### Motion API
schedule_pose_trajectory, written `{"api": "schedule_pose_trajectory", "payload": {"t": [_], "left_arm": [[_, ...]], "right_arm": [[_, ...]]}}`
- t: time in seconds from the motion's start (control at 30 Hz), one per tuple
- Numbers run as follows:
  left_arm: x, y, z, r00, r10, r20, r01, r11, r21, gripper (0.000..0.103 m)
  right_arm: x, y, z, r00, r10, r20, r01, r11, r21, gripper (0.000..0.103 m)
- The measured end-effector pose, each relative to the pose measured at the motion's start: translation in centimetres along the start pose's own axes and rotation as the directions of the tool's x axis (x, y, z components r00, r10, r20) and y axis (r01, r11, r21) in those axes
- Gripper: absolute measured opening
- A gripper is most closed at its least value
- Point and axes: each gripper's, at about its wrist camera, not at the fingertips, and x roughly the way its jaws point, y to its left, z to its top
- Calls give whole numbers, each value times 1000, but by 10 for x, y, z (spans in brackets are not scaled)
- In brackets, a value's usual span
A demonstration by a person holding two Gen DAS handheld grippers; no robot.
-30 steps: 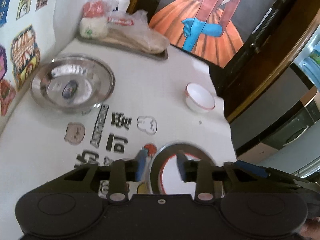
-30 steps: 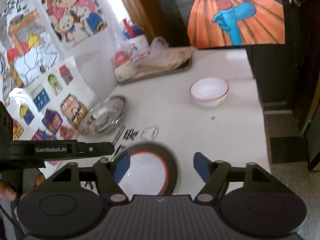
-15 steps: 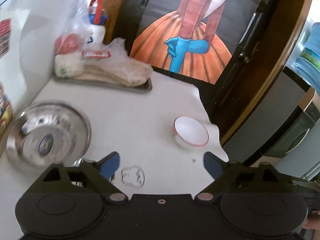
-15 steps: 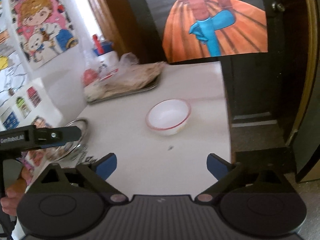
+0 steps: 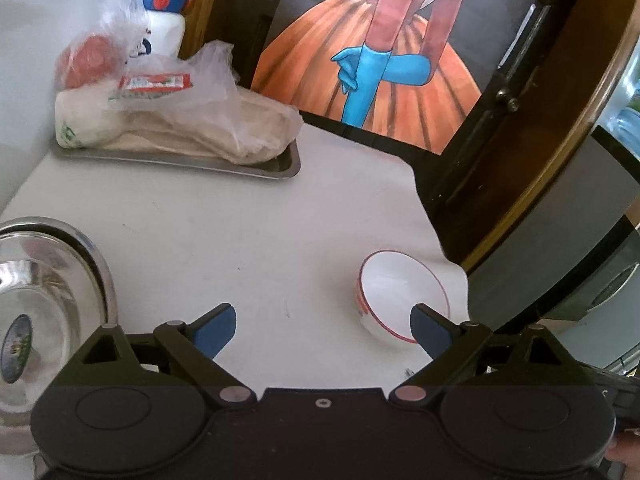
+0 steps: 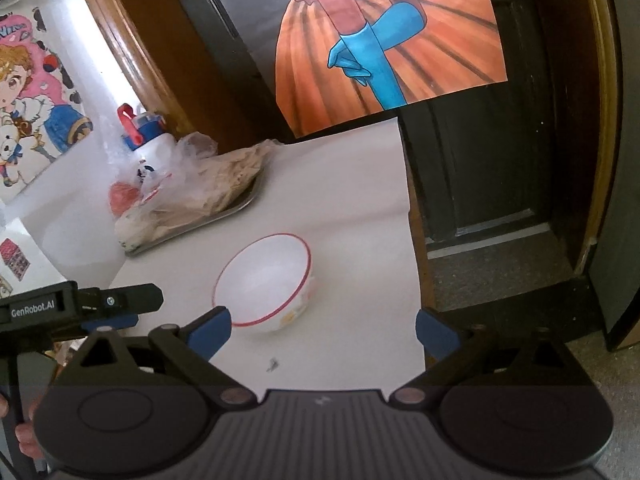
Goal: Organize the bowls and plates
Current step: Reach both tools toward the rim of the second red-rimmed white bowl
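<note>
White counter [image 5: 248, 232] fills most of both views, with a dark door and a big orange-skirt poster [image 6: 400, 40] behind it. Left claw [image 5: 324, 326] is spread wide with nothing between its blue pads [image 5: 214, 328], hanging over bare counter. Its right pad sits in front of the near rim of the bowl [image 5: 400, 292], a white one with a red rim, but I can't tell if it actually touches. From this view the bowl is out by the counter's right edge, close to the door frame. Off to the left there's a steel bowl [image 5: 52, 304], shiny, with a sticker in the bottom, well apart from the white one. Further back a metal tray [image 5: 276, 168] holds plastic bags [image 5: 208, 120] of food, and a white bottle [image 5: 164, 28] with a blue and red cap stands behind them.

Right claw [image 6: 324, 332] is wide too, also empty. Here the bowl [image 6: 264, 280] sits upright just past the left pad [image 6: 210, 334], mostly left of the gap. A small dark speck [image 6: 273, 366] lies on the counter between the pads. The left claw's black body [image 6: 80, 306] pokes in from the left edge, and cartoon stickers [image 6: 36, 92] cover the wall beside it.
</note>
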Motion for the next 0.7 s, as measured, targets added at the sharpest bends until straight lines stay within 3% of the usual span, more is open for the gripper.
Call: {"api": "schedule_pose_trajectory", "payload": {"t": [0.33,0.5,0.7], "left_arm": [[27,4,6,1000,12,-21,-12,1000,-14,95],[32,2,8,1000,1,-22,-1,1000,1,94],[38,1,10,999,-18,-44,17,1000,-17,82]], "right_arm": [[19,5,5,1000,-1,8,2,1000,-19,100],[27,6,7,1000,-14,-4,14,1000,-12,91],[36,11,5,1000,-13,-27,13,1000,-21,79]]}}
